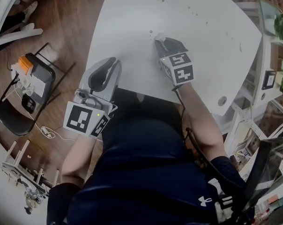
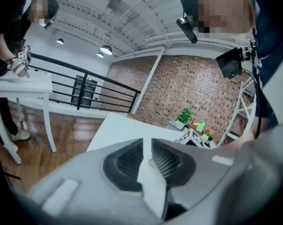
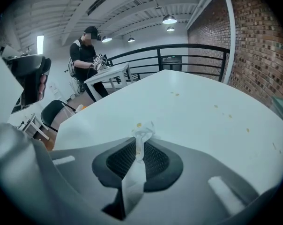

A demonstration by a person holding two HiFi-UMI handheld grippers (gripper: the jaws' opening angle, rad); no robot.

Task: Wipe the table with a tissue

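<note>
My right gripper (image 1: 161, 40) hangs over the white table (image 1: 207, 27), left of its middle, pointing steeply down. It is shut on a white tissue (image 3: 144, 131), whose crumpled end sticks out past the jaw tips just above the tabletop (image 3: 202, 111). A yellowish crumb (image 3: 139, 124) lies right by that end, and more specks (image 1: 151, 32) dot the table beyond. My left gripper (image 1: 117, 62) sits at the table's near left edge, nearly level. In the left gripper view, my left gripper (image 2: 147, 146) is shut on a thin white scrap of tissue (image 2: 150, 184).
A black chair (image 1: 19, 111) with an orange-topped device (image 1: 26, 62) stands on the wooden floor to the left. White shelving (image 1: 268, 78) borders the table's right side. Another person works at a separate white table (image 3: 108, 74) by the railing. Potted plants (image 2: 184, 115) stand near the brick wall.
</note>
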